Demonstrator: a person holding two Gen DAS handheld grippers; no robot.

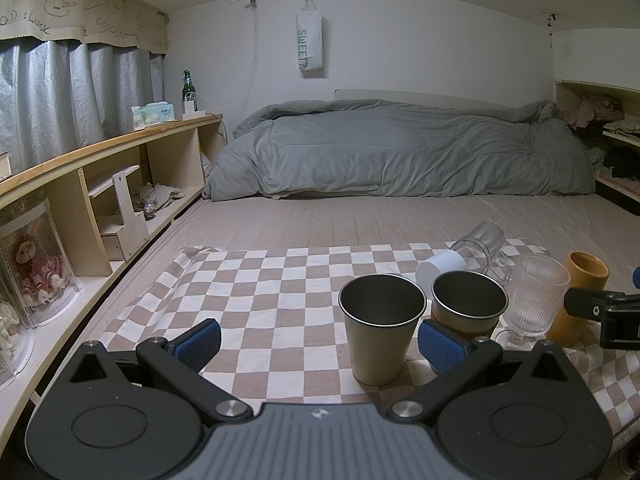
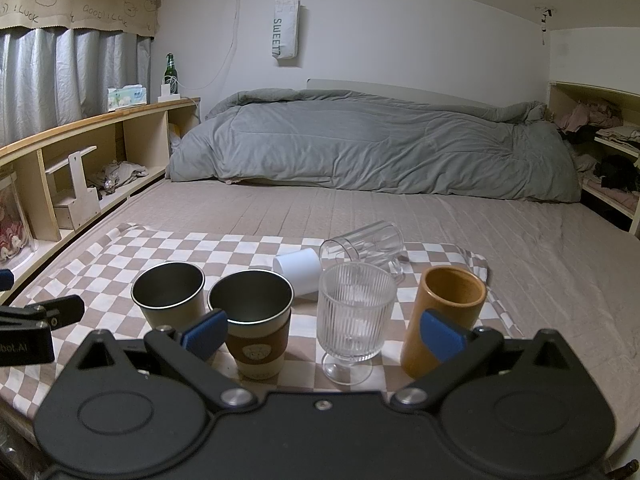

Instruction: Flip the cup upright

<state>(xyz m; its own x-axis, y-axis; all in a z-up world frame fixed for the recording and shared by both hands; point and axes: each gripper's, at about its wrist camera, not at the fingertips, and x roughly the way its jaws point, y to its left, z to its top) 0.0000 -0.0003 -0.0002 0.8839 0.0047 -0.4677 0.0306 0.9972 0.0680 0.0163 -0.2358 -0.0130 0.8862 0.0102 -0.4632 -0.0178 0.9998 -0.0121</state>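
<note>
A white cup [image 2: 299,271] and a clear glass mug [image 2: 366,245] lie on their sides at the back of the checkered cloth [image 2: 100,256]; they also show in the left wrist view, the white cup [image 1: 440,267] and the glass mug [image 1: 480,246]. In front stand upright a plain metal cup [image 1: 380,328], a sleeved metal cup [image 2: 252,320], a ribbed stemmed glass [image 2: 354,316] and an orange cup [image 2: 444,316]. My left gripper [image 1: 320,344] is open and empty near the plain metal cup. My right gripper [image 2: 324,330] is open and empty, in front of the row.
The cloth lies on a bed with a grey duvet [image 2: 360,148] at the back. Wooden shelves [image 1: 120,184] run along the left, more shelves with clothes [image 2: 600,148] on the right. The right gripper's side [image 1: 604,312] shows in the left wrist view.
</note>
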